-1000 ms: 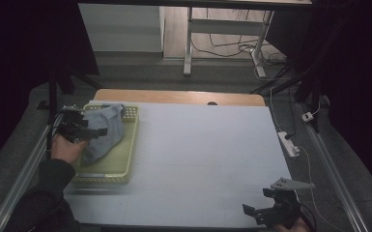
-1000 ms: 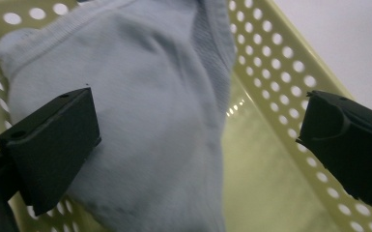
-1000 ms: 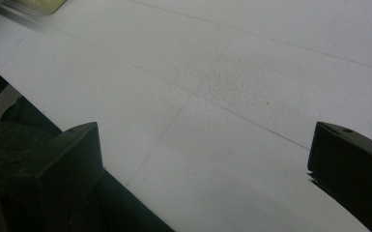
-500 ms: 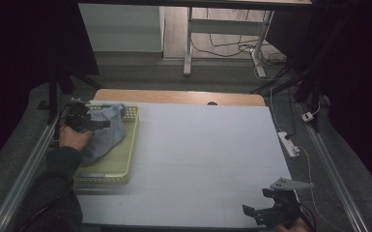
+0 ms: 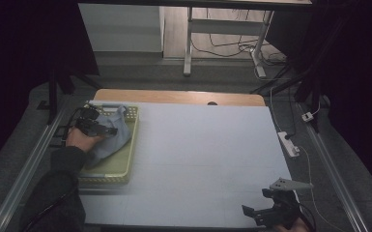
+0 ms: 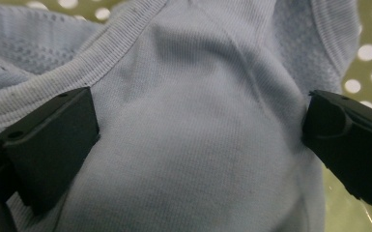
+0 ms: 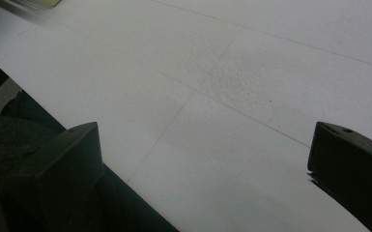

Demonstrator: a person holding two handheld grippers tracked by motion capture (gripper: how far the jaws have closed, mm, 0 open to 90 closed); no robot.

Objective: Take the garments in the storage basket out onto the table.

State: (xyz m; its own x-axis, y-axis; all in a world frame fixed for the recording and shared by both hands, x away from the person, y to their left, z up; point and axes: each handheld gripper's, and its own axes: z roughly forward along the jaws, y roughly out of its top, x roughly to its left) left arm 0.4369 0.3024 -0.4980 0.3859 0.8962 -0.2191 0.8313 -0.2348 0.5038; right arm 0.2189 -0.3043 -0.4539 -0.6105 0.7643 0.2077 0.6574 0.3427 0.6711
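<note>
Meanwhile the left claw (image 5: pixel 98 128) had slid toward the tray's (image 5: pixel 107 170) far end since a second earlier, carrying its hand (image 5: pixel 79 140) with it. Its jaws stood wide on either side of the light blue cloth (image 6: pixel 193 140), which bulged between them and lay bunched in the perforated yellow-green tray at the surface's (image 5: pixel 203 159) left edge. The right claw (image 5: pixel 265 216) had stayed at the near right corner, jaws wide over bare white surface. No writing was legible.
</note>
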